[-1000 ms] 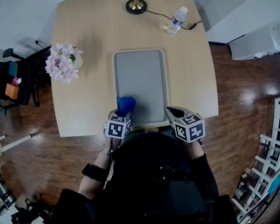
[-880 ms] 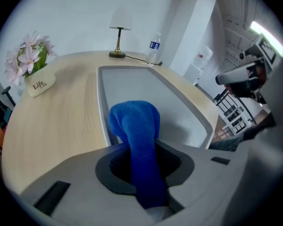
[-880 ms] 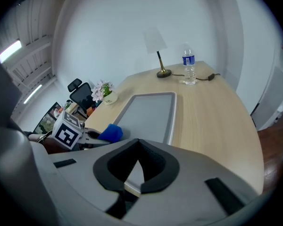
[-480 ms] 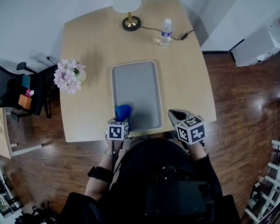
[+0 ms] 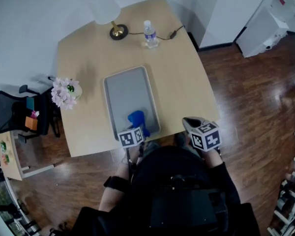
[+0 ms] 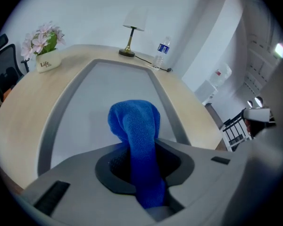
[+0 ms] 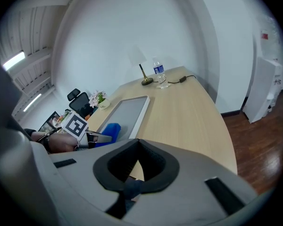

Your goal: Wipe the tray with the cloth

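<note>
Tongs number two. The left tongs point(image 5: 136, 128) are clenched on the one blue cloth point(image 5: 136, 118). In the left gripper view the cloth point(image 6: 137, 131) stands up between the jaws in a rounded fold, its top hanging over the tray floor. The single grey tray point(image 5: 128, 90) lies lengthwise at the middle of the bench point(image 5: 182, 82), and the cloth sits at its 6 o'clock end, just inside the near rim. Whether the cloth touches the tray floor cannot be told.

The right tongs point(image 5: 191, 122) hover at the tray's 4 o'clock, by the bench's near edge and apart from the tray. In the right gripper view these tongs point(image 7: 138, 142) have their jaws closed together with nothing between them.

Three other things stand on the bench: one lamp point(image 5: 108, 11) at the tray's 11 o'clock, one water bottle point(image 5: 148, 33) at its 1 o'clock, and one pot of pink flowers point(image 5: 64, 92) at its 9 o'clock. One black office chair point(image 5: 14, 113) stands on the floor beyond the flowers.
</note>
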{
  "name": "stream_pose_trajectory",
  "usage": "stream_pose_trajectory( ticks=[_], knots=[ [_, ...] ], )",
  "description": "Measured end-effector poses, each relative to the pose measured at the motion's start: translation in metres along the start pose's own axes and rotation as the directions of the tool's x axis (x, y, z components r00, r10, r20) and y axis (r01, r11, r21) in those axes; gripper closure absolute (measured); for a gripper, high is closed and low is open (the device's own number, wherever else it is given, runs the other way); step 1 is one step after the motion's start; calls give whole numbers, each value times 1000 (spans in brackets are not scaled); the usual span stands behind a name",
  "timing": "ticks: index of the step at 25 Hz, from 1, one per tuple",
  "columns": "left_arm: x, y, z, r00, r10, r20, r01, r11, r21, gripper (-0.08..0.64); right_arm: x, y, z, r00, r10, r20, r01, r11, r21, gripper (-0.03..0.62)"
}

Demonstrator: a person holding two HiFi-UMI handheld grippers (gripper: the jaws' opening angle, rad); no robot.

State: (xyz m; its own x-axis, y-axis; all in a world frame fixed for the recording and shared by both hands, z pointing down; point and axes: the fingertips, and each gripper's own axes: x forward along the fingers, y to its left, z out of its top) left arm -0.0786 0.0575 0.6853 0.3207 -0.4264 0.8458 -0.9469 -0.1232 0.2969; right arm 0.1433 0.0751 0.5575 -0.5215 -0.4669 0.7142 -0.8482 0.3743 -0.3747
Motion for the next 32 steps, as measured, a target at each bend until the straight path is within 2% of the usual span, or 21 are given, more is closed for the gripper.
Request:
stream_pose_trajectory(
  ticks=[3,7,13,16,20,24,28,32],
  knots=[
    [12,-37,1,999,-48,-5,48,999,16,459,-4,-3,2,1000,8,1,-8,1000,-21,586],
    [25,-77,1,996,-87,-27,89,992,90,459,-5,-5,4,1000,18,-11,-18,999,-45,586],
    [29,-83,2,988,-141,-55,147,983,111,462,7,0,15,1000,20,-17,-21,997,-68,586],
    [19,-85,7,976,-208,-65,215,969,119,462,17,12,25,999,28,-22,-30,996,-87,586],
    [-21,-65,28,967,-253,-18,252,953,168,462,35,32,40,999,38,-29,-41,993,-107,586],
    [-51,-18,30,976,-219,2,213,955,204,462,59,53,53,998,40,-37,-44,993,-109,586],
    [-58,25,30,979,-203,-18,203,959,199,462,84,84,59,998,44,-52,-49,993,-106,586],
    [-53,48,41,974,-223,-28,224,954,200,462,94,108,42,993,53,-101,-63,993,-104,586]
  ],
)
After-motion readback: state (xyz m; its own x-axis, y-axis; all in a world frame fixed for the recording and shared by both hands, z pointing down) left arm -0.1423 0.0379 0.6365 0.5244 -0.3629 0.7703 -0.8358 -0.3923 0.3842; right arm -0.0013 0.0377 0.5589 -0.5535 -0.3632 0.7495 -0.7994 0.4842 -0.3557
